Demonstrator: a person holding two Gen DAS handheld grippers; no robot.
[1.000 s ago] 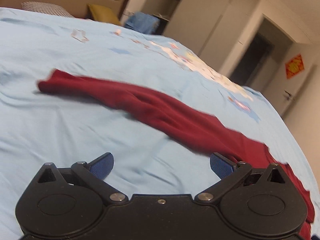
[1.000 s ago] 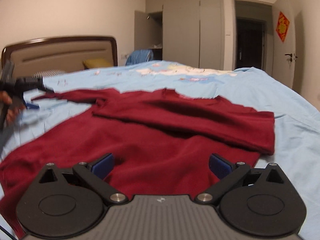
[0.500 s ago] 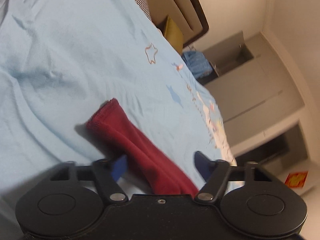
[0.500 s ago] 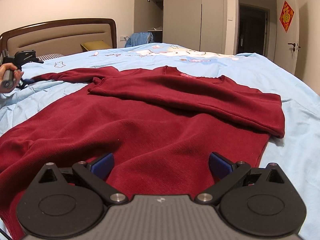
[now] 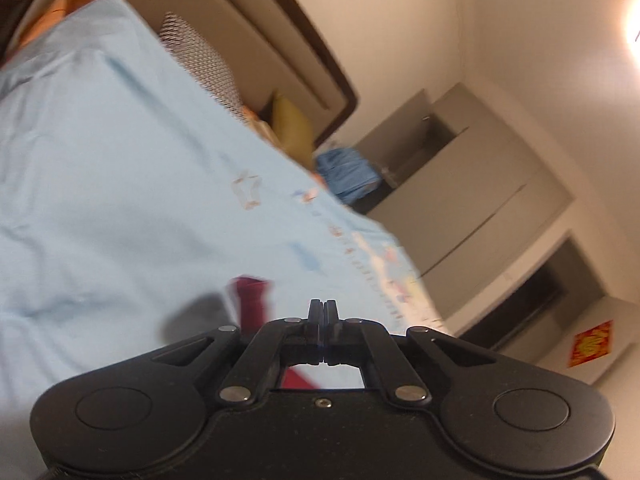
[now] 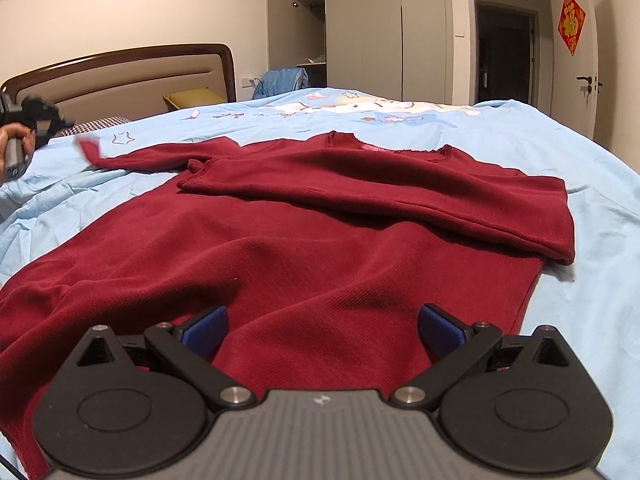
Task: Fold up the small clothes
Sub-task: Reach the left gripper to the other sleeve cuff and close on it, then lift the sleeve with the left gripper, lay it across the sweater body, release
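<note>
A dark red long-sleeved top [image 6: 320, 260] lies flat on the light blue bed sheet [image 6: 580, 200]. One sleeve [image 6: 400, 184] is folded across its chest. The other sleeve [image 6: 160, 158] stretches out to the left, and its cuff [image 6: 88, 147] is raised off the sheet beside my left gripper [image 6: 60, 122], which a hand [image 6: 16, 140] holds. In the left wrist view my left gripper [image 5: 322, 312] is shut, with the red sleeve [image 5: 250, 304] sticking up beside the fingers and showing under them. My right gripper [image 6: 322, 332] hovers open over the top's hem.
A padded headboard [image 6: 120, 80] stands at the far left, with a checkered pillow [image 5: 200, 56] and a yellow cushion [image 5: 292, 128] by it. Blue cloth [image 5: 348, 176] sits beside the grey wardrobe [image 6: 360, 28]. A dark doorway [image 6: 504, 52] is at the back right.
My left gripper closed on the outstretched sleeve near its cuff and lifted it off the sheet, tilting upward. My right gripper stayed open over the hem.
</note>
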